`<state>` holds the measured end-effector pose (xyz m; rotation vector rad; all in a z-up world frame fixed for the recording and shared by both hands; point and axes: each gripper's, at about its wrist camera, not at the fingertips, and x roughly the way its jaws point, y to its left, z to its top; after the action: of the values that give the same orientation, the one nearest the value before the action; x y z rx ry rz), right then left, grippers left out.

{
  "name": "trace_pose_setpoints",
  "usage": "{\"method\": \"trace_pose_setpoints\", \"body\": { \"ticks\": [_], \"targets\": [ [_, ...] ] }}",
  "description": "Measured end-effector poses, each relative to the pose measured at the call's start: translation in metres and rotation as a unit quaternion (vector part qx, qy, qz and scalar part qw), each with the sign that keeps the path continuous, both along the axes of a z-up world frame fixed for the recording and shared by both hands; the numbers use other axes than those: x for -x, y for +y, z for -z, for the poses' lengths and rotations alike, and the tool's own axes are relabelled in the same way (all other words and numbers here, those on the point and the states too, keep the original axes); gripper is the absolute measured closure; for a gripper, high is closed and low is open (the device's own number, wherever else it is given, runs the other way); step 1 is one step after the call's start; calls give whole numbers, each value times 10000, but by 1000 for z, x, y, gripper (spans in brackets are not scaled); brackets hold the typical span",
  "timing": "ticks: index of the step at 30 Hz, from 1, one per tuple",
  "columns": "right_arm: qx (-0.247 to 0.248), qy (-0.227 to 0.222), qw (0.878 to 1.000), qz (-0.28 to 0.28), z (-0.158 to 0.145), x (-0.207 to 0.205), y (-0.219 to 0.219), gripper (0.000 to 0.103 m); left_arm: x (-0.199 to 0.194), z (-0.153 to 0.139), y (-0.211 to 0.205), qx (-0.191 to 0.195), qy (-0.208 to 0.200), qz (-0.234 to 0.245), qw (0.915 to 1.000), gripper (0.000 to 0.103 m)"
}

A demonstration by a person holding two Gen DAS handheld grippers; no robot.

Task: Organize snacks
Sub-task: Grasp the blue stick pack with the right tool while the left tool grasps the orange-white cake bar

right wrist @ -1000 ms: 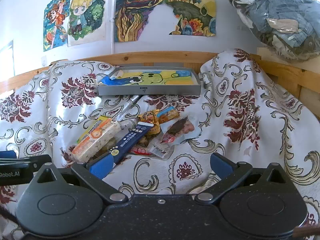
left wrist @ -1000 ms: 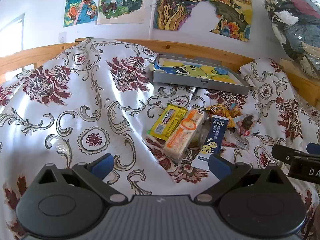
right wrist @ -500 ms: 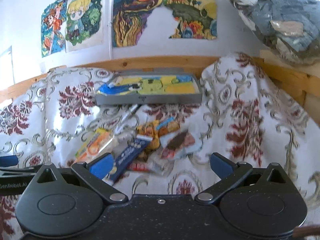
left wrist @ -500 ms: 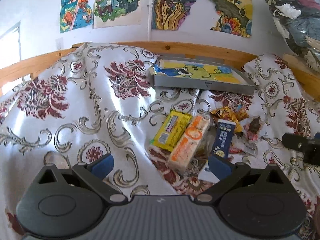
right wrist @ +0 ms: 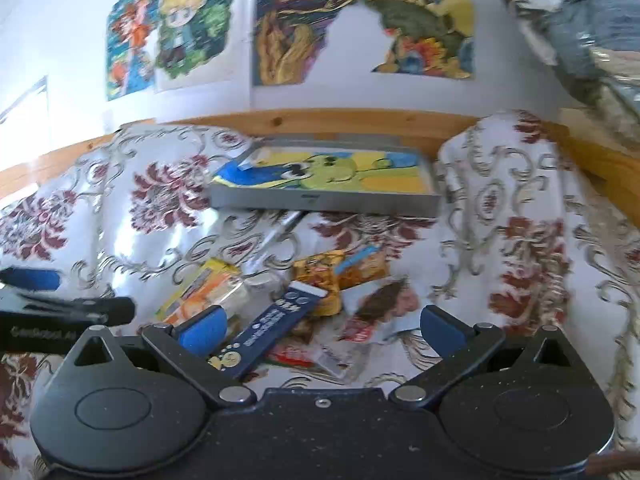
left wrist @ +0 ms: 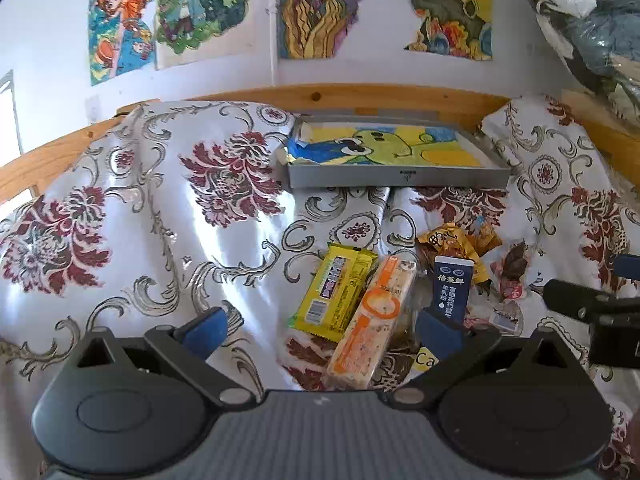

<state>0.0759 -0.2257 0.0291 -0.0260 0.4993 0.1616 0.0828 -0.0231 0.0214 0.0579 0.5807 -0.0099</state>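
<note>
Left gripper [left wrist: 322, 326]: jaws spread wide, blue pads apart, nothing between them, level, facing forward. Right gripper [right wrist: 322, 326]: jaws spread wide, likewise holding nothing, level; each gripper's tip shows at the other view's edge

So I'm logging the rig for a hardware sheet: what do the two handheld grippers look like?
Both are black. The left gripper has a ribbed grey-black body, two round black hubs, angled link arms with silver pivot pins, and blue pads. The right gripper is built alike with a speckled black body and one centre screw. White lettering runs along the side of each; it is only partly readable.
</note>
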Motion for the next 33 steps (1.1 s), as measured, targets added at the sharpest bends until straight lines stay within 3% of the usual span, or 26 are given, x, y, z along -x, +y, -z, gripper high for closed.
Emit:
{"method": "trace_pose_setpoints", "body": {
  "ticks": [8,14,19,24,33],
  "targets": [
    [238,70,9997,-44,15,-22,3,1,-23,2,-1,-239,247,167,9993,0],
    [2,200,9998,-10,23,-31,3,1,-35,1,6,-249,248,315,9989,1],
    [-63,389,9987,-310,35,-45,13,1,-51,0,13,-218,422,504,9976,0],
    [188,524,9967,-594,48,-58,27,1,-62,-4,13,-479,451,858,9941,0],
    [222,916,9934,-655,63,-68,34,1,-75,14,12,57,639,1262,9899,1]
  ]
}}
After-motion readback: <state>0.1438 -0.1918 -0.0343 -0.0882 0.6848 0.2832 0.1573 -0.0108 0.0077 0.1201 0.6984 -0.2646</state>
